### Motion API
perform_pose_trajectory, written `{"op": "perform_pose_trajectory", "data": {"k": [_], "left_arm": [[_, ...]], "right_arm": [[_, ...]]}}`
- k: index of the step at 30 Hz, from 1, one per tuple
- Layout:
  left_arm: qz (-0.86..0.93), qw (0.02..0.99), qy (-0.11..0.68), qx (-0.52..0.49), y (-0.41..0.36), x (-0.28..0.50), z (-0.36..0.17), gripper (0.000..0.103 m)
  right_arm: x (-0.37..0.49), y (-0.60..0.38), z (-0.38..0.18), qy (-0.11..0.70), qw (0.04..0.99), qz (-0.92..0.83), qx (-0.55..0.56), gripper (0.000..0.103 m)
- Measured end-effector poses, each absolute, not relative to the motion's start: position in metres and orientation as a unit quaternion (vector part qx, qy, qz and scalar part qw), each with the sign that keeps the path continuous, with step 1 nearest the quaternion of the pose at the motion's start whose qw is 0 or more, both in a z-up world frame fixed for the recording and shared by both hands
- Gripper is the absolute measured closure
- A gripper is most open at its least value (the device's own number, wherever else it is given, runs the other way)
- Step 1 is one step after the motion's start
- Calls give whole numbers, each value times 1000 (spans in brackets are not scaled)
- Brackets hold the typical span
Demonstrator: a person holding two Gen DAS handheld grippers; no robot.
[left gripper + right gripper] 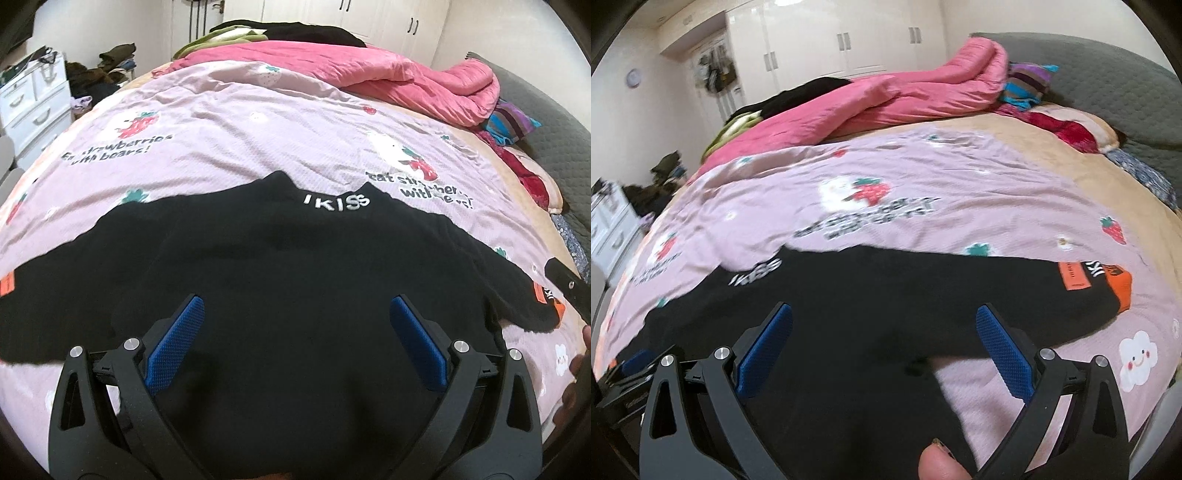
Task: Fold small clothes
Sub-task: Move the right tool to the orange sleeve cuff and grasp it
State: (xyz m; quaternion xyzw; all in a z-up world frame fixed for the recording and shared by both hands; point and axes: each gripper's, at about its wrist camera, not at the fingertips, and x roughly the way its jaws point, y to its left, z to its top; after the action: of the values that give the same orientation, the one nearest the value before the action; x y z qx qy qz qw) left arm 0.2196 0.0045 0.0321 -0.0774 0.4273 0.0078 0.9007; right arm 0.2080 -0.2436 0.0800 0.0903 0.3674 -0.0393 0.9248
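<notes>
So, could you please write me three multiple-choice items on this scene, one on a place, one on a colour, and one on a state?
1. Where does the black sweater lie?
A. On the lilac strawberry-print bedcover
B. In a white drawer
C. On top of the pink quilt

2. What colour are the patches near the cuff of the sleeve in the right wrist view?
A. Green
B. Orange
C. Yellow

3. How do the left tongs and right tongs stand?
A. Both shut on the sweater
B. Left shut, right open
C. Both open, holding nothing

Answers: 1 A, the sweater is spread flat on the printed cover, with the pink quilt farther back. 2 B, an orange label and an orange cuff patch show there. 3 C, in each view the blue pads stand wide apart with no cloth pinched.
</notes>
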Motion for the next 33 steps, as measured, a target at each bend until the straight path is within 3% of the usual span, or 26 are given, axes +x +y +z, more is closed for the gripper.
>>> {"op": "perform_pose_trajectory", "data": {"k": [33], "left_arm": [[-74, 884, 460, -44, -50, 262, -20, 8]], "right_arm": [[205, -409, 12, 396, 861, -246, 203, 4]]}}
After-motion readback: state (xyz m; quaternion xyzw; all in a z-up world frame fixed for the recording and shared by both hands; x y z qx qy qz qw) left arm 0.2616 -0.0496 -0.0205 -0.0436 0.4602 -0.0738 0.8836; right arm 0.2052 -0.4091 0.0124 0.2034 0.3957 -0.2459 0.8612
